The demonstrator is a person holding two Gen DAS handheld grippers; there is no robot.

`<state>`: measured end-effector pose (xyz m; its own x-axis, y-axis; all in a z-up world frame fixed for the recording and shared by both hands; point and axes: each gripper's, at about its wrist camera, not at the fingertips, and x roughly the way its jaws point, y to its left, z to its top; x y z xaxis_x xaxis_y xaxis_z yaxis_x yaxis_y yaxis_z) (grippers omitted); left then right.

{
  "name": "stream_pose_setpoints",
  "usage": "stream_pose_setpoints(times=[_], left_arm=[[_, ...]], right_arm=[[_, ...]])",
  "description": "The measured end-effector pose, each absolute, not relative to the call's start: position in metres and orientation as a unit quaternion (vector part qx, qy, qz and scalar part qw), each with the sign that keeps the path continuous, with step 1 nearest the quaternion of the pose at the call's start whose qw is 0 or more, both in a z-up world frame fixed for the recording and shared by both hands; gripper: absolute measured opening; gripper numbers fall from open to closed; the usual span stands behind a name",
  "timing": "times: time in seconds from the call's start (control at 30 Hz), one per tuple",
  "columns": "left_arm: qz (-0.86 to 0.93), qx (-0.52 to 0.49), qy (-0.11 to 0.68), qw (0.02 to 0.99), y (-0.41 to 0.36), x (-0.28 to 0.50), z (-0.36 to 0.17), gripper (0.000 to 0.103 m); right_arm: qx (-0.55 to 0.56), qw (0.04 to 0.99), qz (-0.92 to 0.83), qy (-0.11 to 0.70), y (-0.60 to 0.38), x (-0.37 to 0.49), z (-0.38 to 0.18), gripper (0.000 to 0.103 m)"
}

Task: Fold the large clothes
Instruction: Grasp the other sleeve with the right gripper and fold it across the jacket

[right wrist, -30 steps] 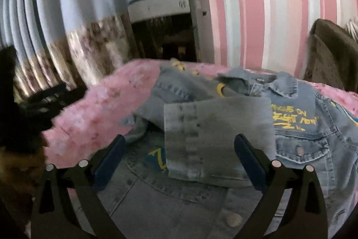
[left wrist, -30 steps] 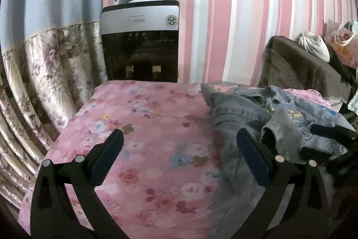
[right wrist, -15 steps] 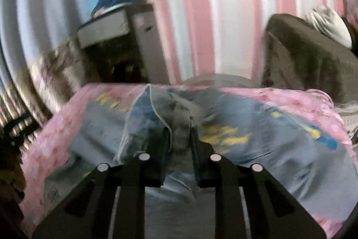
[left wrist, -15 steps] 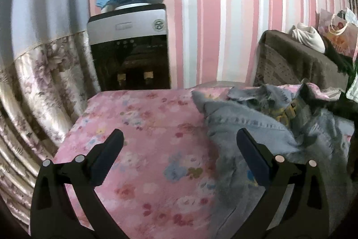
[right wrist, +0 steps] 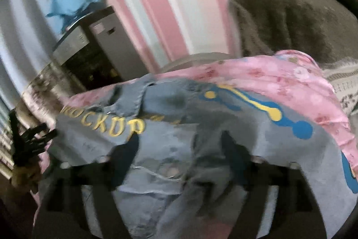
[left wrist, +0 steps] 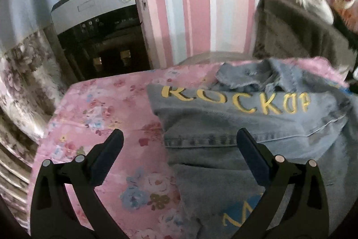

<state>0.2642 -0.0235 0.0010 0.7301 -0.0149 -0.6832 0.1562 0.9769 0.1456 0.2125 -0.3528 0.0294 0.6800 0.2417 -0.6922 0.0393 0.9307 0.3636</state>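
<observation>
A light blue denim jacket [left wrist: 257, 122] with yellow "ROCK" lettering lies back-side up on the pink floral table cover [left wrist: 107, 109]. My left gripper [left wrist: 179, 151] is open and empty, hovering over the jacket's left edge. In the right wrist view the jacket [right wrist: 201, 122] fills the lower frame, blurred, with blue and yellow print at its right. My right gripper [right wrist: 181, 153] is open, its fingers spread over the rumpled denim with nothing clamped between them. The left gripper [right wrist: 29, 138] shows at the far left of that view.
A water dispenser [left wrist: 100, 30] with a blue cloth on top stands behind the table at the striped wall. A brown covered chair [left wrist: 297, 33] stands at the back right. A floral curtain [left wrist: 20, 77] hangs at the left.
My right gripper, shut on a denim fold half a second ago, has opened and the jacket now lies flatter with its lettered back up. My left gripper has moved closer over the jacket.
</observation>
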Motion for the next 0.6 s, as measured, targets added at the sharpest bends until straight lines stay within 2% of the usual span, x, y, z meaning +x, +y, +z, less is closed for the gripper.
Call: stream_pose_setpoints(times=[0.27, 0.33, 0.37, 0.4, 0.6], left_arm=[[-0.045, 0.122, 0.415, 0.901, -0.039, 0.285, -0.045, 0.100], [-0.048, 0.112, 0.421, 0.899, -0.034, 0.288, -0.050, 0.100], [-0.049, 0.108, 0.425, 0.897, -0.031, 0.290, -0.051, 0.100], [-0.049, 0.106, 0.428, 0.896, -0.029, 0.292, -0.053, 0.100], [-0.013, 0.113, 0.350, 0.930, -0.028, 0.294, -0.013, 0.100]], right_arm=[[0.109, 0.867, 0.051, 0.484, -0.315, 0.259, -0.015, 0.077], [0.094, 0.862, 0.058, 0.495, -0.309, 0.265, -0.023, 0.063], [0.077, 0.864, 0.046, 0.495, -0.305, 0.267, -0.024, 0.027], [0.075, 0.867, 0.050, 0.490, -0.305, 0.266, -0.024, 0.011], [0.014, 0.910, 0.004, 0.415, -0.301, 0.265, 0.007, 0.009]])
